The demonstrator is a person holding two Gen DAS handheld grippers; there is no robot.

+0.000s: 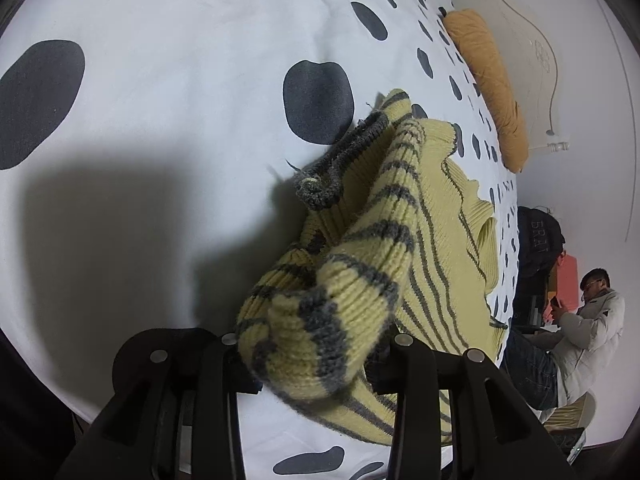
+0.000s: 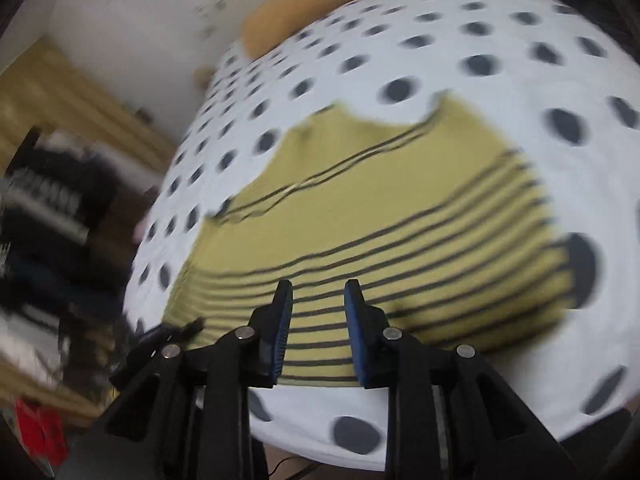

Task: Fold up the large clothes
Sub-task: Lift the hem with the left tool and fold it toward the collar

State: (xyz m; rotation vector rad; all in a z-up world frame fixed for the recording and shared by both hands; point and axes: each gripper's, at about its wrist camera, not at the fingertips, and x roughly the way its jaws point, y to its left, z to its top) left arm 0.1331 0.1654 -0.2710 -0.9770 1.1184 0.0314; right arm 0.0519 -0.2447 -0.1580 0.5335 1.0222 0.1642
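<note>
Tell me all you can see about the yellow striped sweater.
The sweater is pale yellow ribbed knit with thin grey stripes and grey edging. Its body lies flat on the spotted bedcover. One sleeve is bunched up and folded over it, with the cuff between the left gripper's fingers.

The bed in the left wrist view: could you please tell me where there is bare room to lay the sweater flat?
The spotted sheet lies bare left of the sweater and beyond its grey collar. The right side is crowded: the sweater's body runs toward the orange pillow along that edge, and a seated person is beside it.
</note>
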